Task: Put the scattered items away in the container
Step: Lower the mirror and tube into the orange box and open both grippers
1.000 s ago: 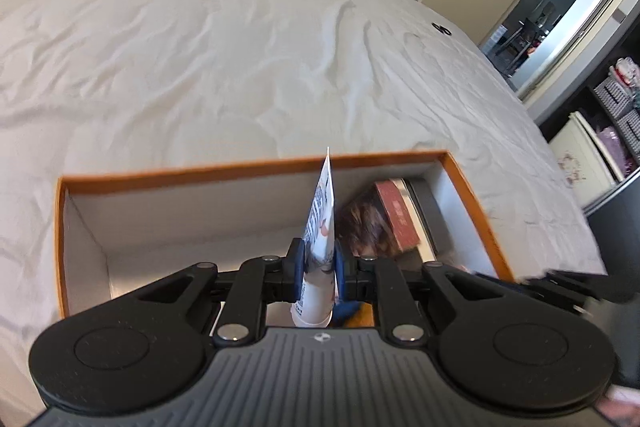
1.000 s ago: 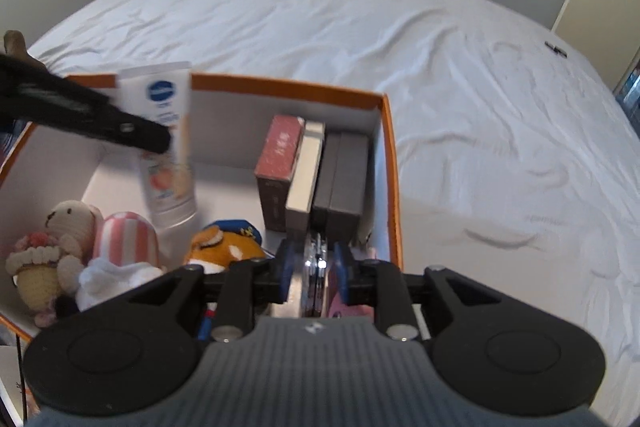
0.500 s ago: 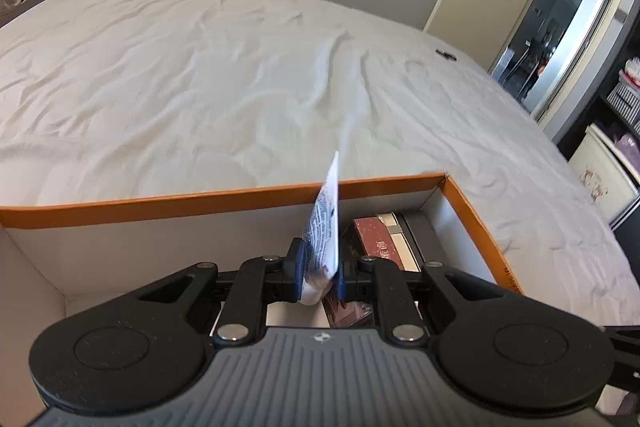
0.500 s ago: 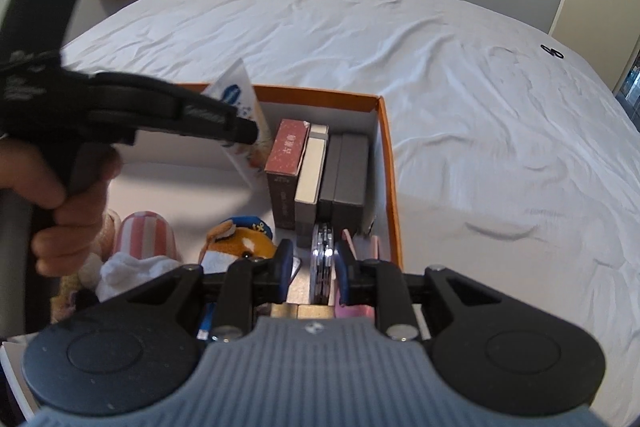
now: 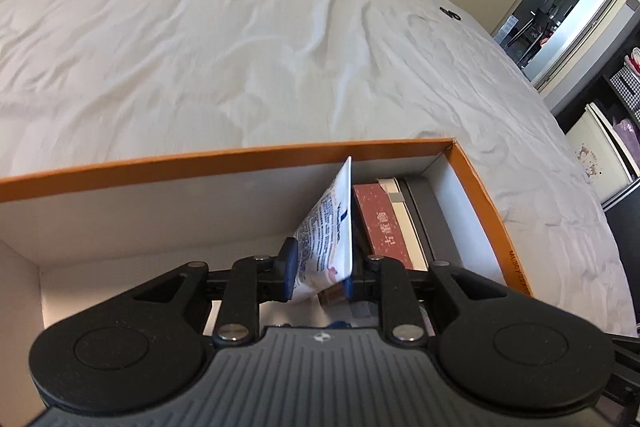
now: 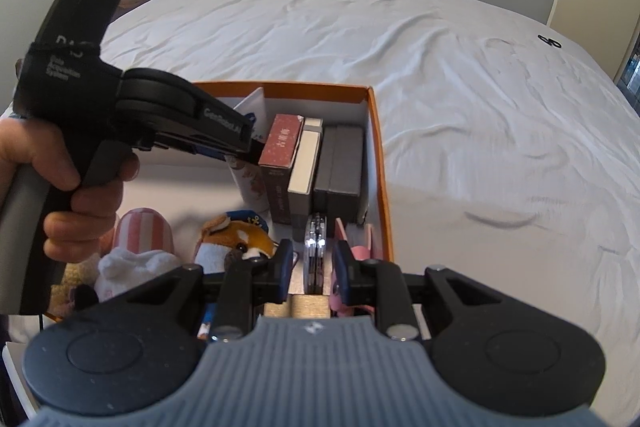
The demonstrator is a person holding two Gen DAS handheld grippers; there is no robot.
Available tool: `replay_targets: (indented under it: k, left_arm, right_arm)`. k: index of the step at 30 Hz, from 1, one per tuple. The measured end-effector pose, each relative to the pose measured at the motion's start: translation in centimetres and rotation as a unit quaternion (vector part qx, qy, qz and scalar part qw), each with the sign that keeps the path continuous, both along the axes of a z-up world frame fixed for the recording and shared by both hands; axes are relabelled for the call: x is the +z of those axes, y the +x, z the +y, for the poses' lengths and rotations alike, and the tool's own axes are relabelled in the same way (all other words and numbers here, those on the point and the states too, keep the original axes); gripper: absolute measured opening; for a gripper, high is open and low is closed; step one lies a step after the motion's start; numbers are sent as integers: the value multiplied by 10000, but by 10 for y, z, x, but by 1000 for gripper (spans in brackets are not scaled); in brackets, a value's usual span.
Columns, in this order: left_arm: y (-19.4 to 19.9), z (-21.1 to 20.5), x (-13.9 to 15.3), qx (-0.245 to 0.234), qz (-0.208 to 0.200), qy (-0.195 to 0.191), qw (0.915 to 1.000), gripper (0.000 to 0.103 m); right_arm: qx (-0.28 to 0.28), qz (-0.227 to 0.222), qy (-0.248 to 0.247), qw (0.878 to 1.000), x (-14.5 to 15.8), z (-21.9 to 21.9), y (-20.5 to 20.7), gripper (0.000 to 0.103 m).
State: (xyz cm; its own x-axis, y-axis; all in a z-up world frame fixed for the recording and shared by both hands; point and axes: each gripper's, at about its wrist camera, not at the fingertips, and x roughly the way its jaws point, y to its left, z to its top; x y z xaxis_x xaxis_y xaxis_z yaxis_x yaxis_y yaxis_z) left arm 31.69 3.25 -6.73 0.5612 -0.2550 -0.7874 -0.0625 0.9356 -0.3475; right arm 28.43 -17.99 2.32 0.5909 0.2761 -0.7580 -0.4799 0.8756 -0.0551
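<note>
While the left gripper [image 5: 318, 273] is opening, letting the tube [image 5: 330, 231] lean mid-frame inside the box [image 5: 240, 157], one more item is nearly tidied. Lower middle, the right gripper [image 6: 310, 269] is spreading around the discs [image 6: 316, 251].

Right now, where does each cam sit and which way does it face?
Left wrist: on the left gripper, low inside the orange-rimmed box, facing its far wall and the white bed; own fingers flank a white tube.
Right wrist: on the right gripper, above the box's near end, looking down its length; own fingers either side of a clear disc stack; the person's left hand shows.
Shared: box, tube, red book, bed.
</note>
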Motion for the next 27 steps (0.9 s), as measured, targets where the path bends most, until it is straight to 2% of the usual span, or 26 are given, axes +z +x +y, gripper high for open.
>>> replay_targets:
  k: [5, 8, 10, 12, 15, 18, 27]
  left_arm:
    - [-1, 4, 6, -53, 121, -227, 9997, 29]
    - [-1, 6, 7, -90, 269, -288, 9992, 36]
    - [-2, 6, 7, -122, 353, -260, 9990, 45]
    - [-6, 5, 8, -210, 381, -187, 9989, 49]
    - [-8, -4, 6, -611, 533, 206, 9965, 49]
    - [-8, -13, -2, -848, 663, 711, 9916, 39]
    - [6, -19, -11, -1143, 545, 805, 9887, 25]
  right_arm:
    - [-14, 2, 2, 10000, -1, -1, -1, 24]
    - [-9, -7, 16, 10000, 0, -1, -3, 24]
    - [-8, -8, 24, 10000, 1, -1, -5, 24]
    - [-16, -1, 31, 10000, 1, -2, -6, 24]
    - [-27, 18, 42, 10000, 0, -3, -8, 25]
    - [-26, 36, 53, 10000, 0, -4, -9, 25]
    - [-35, 90, 38, 9999, -4, -6, -8, 26]
